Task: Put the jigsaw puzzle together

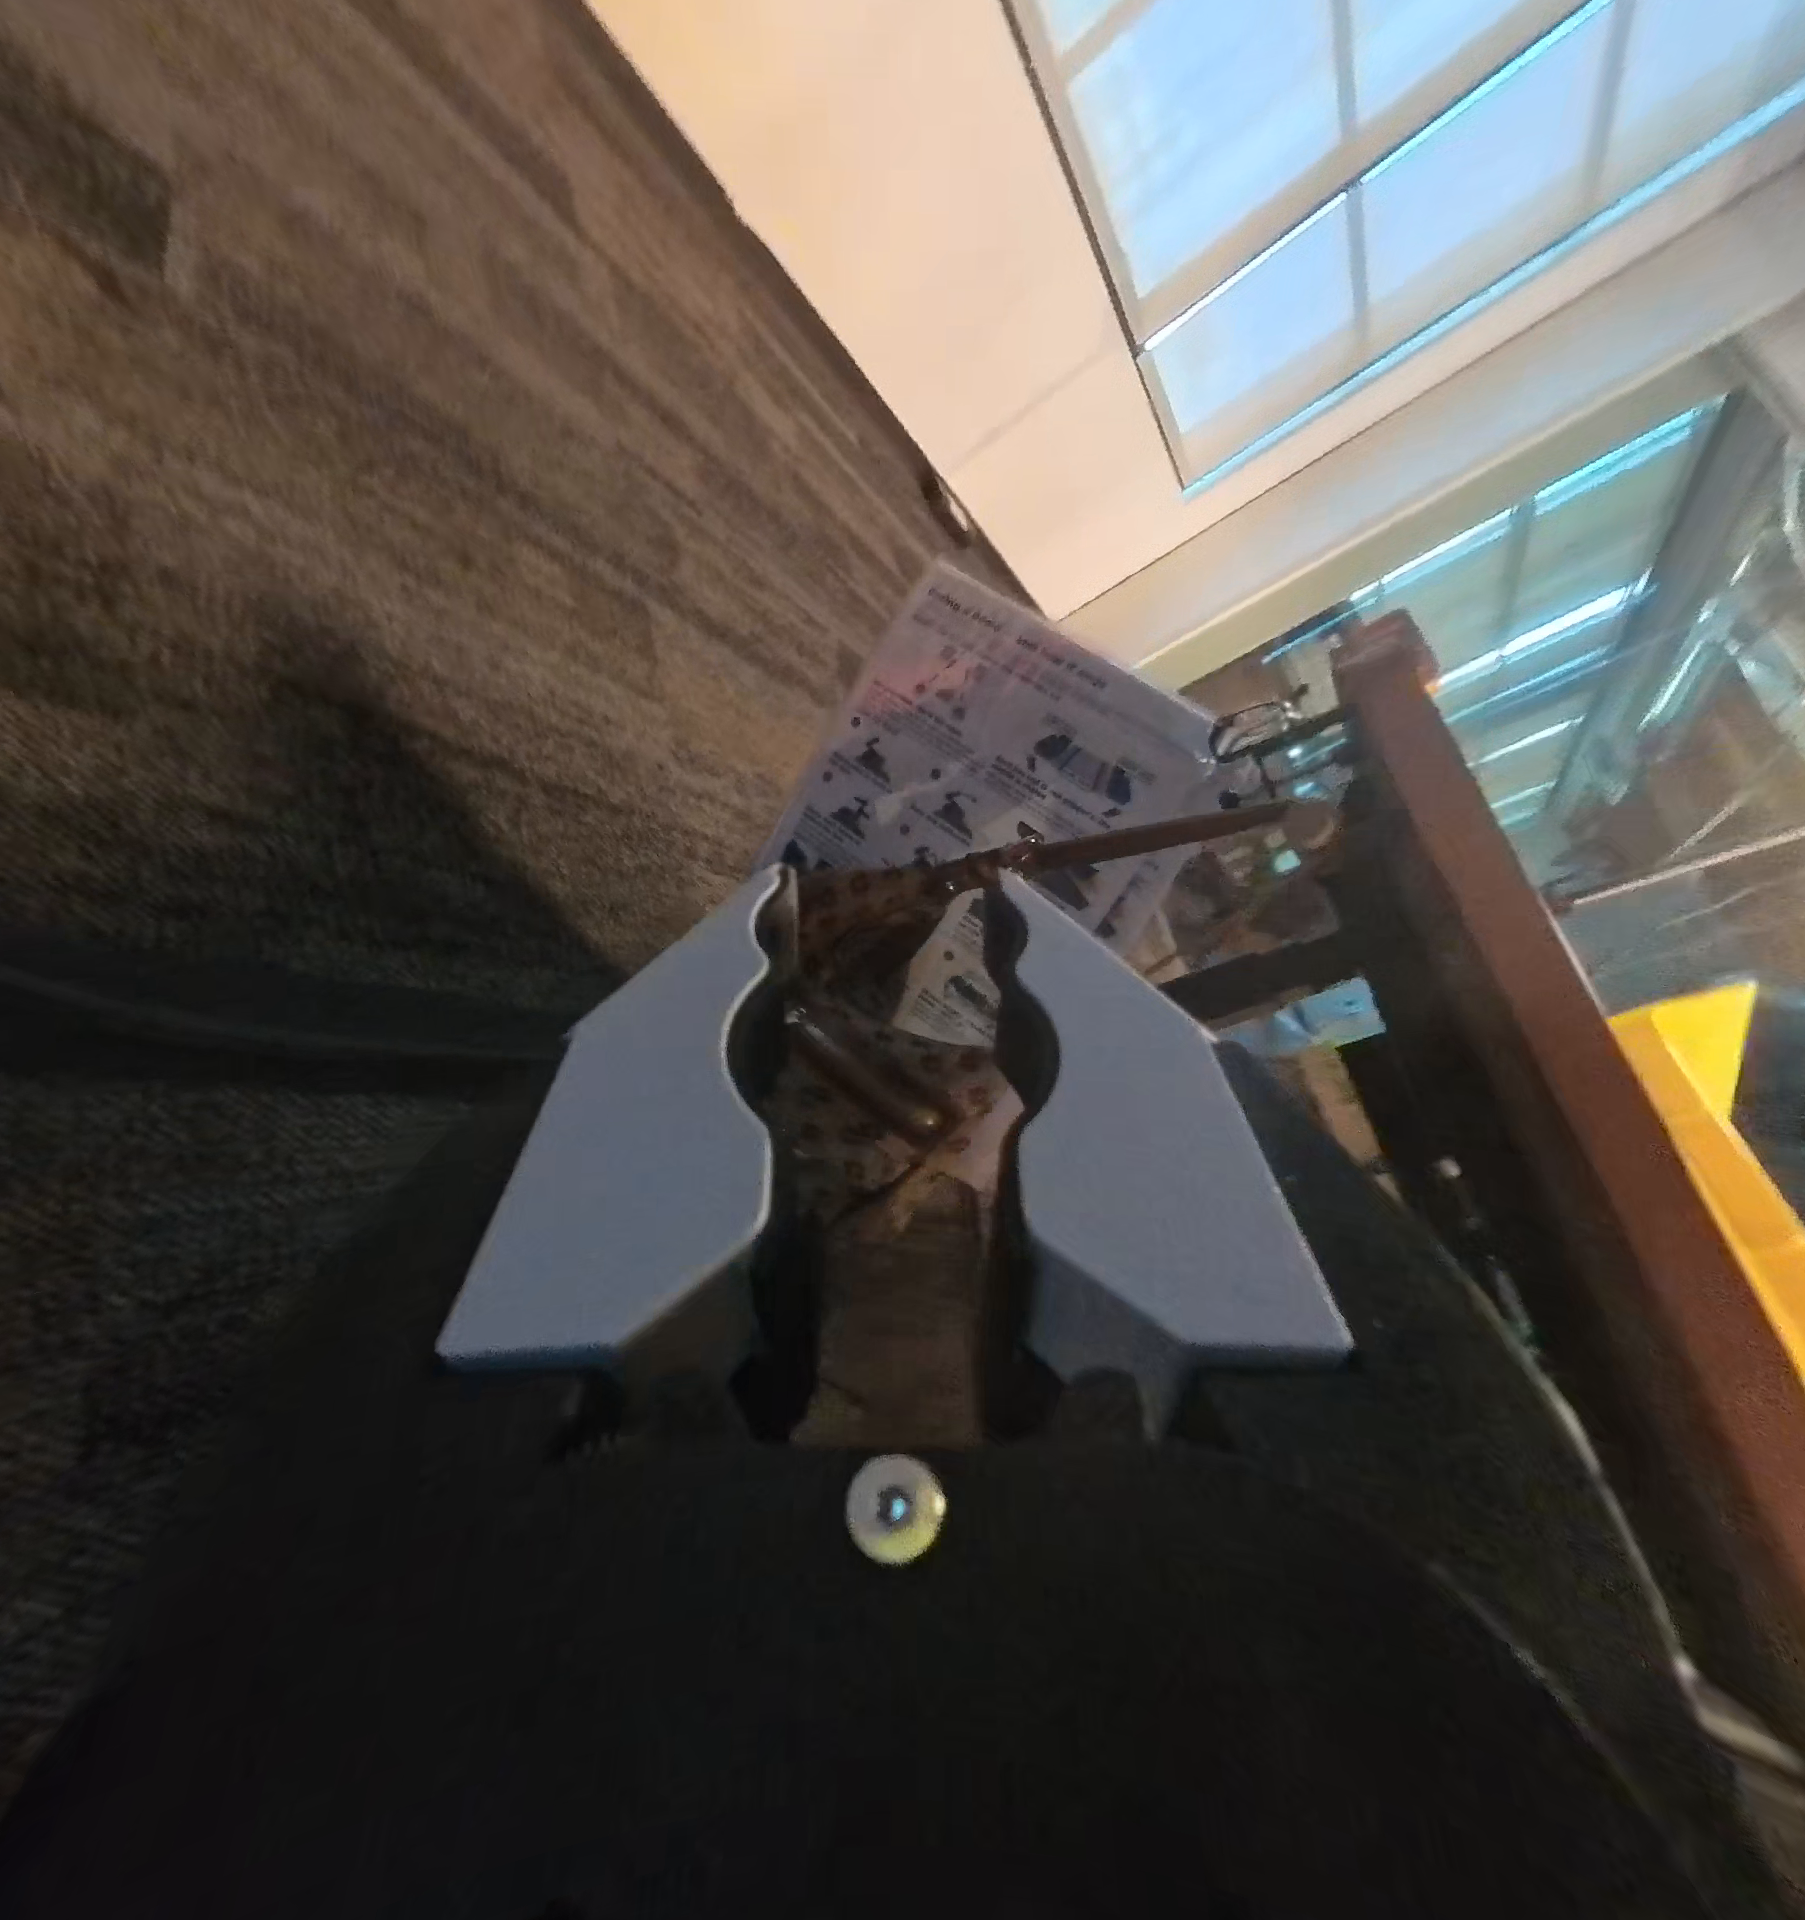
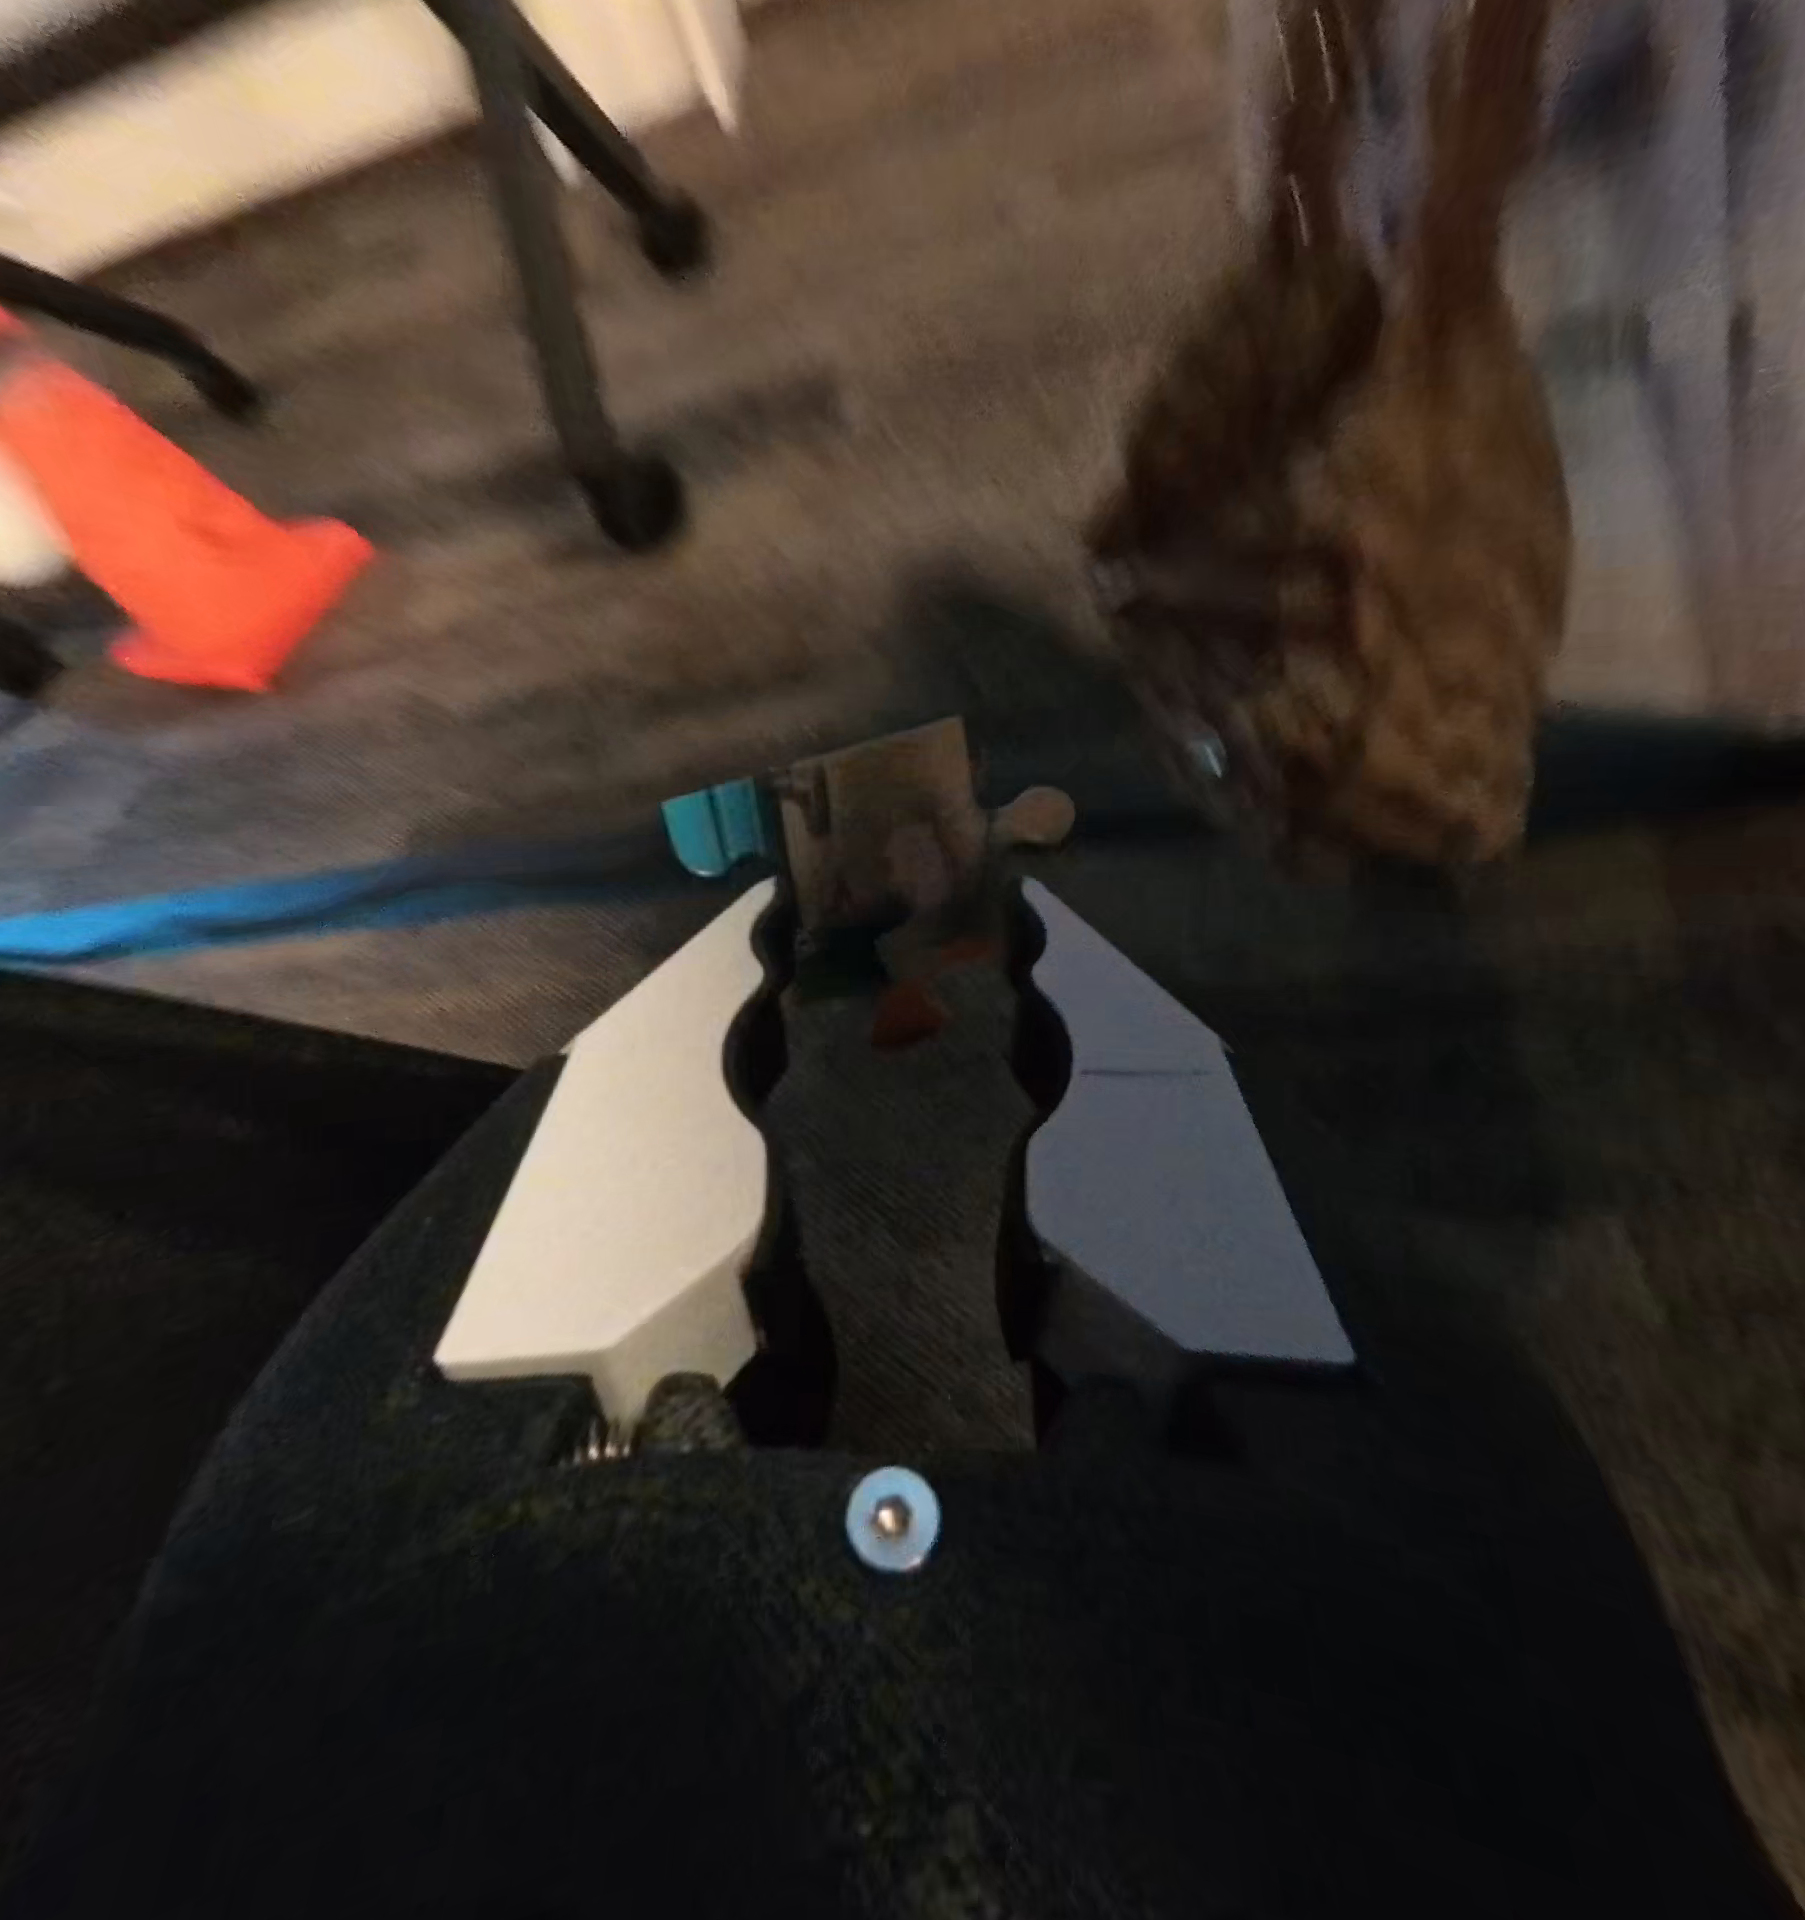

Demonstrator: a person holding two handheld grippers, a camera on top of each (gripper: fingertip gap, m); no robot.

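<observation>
Left wrist view first: the left gripper [image 1: 893, 914] has its jaws narrowed on a leopard-print pouch [image 1: 856, 940], the cloth bunched between both pale fingers [image 1: 649, 1132] and pressed at the tips. A thin brown strap [image 1: 1126, 836] clips to the pouch's top corner and runs off to the right, its long axis nearly level, toward a dark wooden post [image 1: 1500, 935]. Behind the tips stands a printed sheet [image 1: 991, 748], leaning; a pair of glasses [image 1: 1256, 722] sits by its right edge. Grey carpet [image 1: 306, 468] fills the left side, so the open room lies there; the right is crowded by the post and a yellow surface [image 1: 1708, 1122].

Right wrist view now, heavily blurred: the right gripper [image 2: 898, 894] is closed part-way on a shiny metal clip [image 2: 877, 821], which stands upright out of the tips with a small lug poking right. A teal piece [image 2: 711, 826] sits just left of it, a blue strap [image 2: 254, 914] trailing away left. A brown spotted bundle [image 2: 1397, 582], maybe the same pouch, hangs up and right of the clip, near but apart. An orange cone [image 2: 202, 540] and black chair legs [image 2: 586, 364] stand well off on the carpet.
</observation>
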